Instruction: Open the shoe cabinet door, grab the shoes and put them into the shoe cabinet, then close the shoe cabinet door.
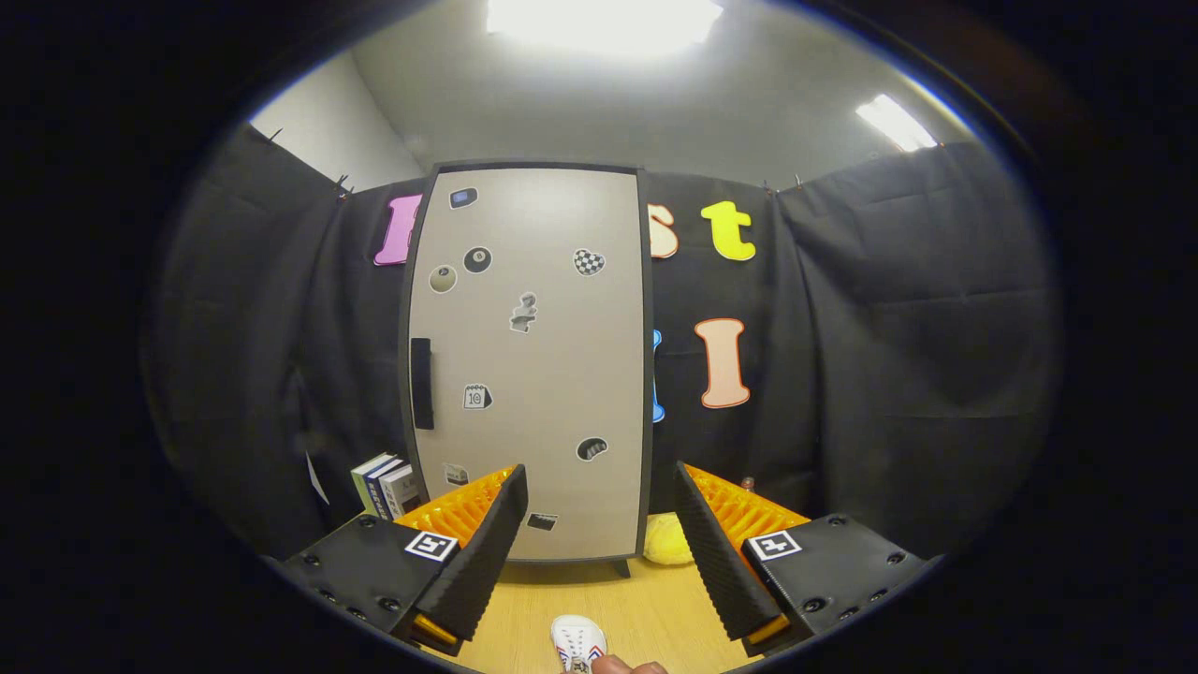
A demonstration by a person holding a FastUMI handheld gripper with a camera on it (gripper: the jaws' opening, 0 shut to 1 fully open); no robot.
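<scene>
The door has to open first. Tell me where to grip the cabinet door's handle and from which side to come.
Take the dark vertical handle at its middle. It is a narrow upright bar on the closed door's left edge, so come straight on with the fingers either side of it. The tool is open, empty and aimed at the door's lower part, right of the handle.

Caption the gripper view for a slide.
Open gripper faces the closed shoe cabinet door; a white shoe lies on the floor between its fingers.
</scene>
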